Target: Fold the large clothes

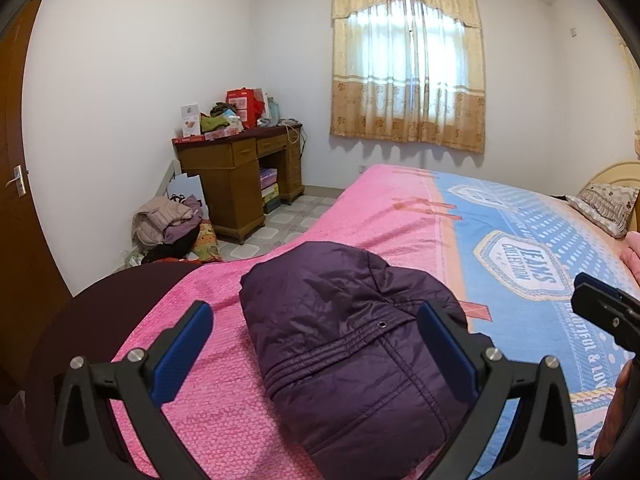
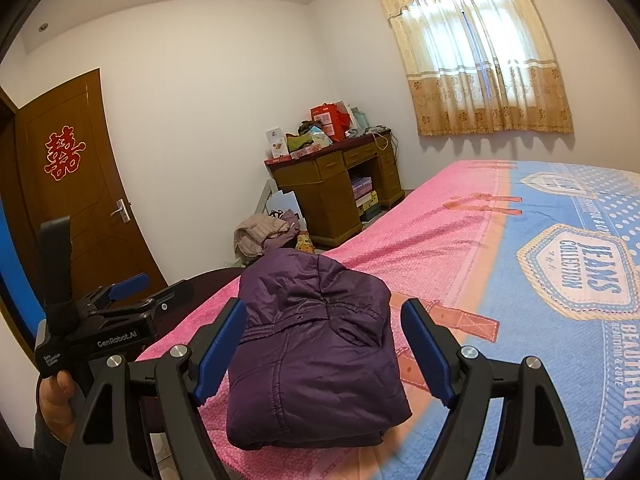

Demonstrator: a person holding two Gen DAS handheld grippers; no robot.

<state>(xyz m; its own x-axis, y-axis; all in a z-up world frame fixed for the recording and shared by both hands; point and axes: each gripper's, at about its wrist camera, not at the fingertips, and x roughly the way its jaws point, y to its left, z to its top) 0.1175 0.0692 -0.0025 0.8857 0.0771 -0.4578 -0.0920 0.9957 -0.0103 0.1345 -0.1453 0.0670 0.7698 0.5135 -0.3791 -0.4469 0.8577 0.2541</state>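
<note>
Jacket folded, ahead of both grippers. Left gripper wide, empty; right gripper wide, empty. Puffy, light, slick, springy; likely best pinched at thick folded edge.

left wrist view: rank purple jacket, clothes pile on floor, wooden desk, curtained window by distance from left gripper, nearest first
1. Purple jacket, folded on the bed, right between the open left gripper fingers.
2. Clothes pile, on the floor, ahead left.
3. Wooden desk, in the corner behind the pile.
4. Curtained window, far wall, upper right.
</note>
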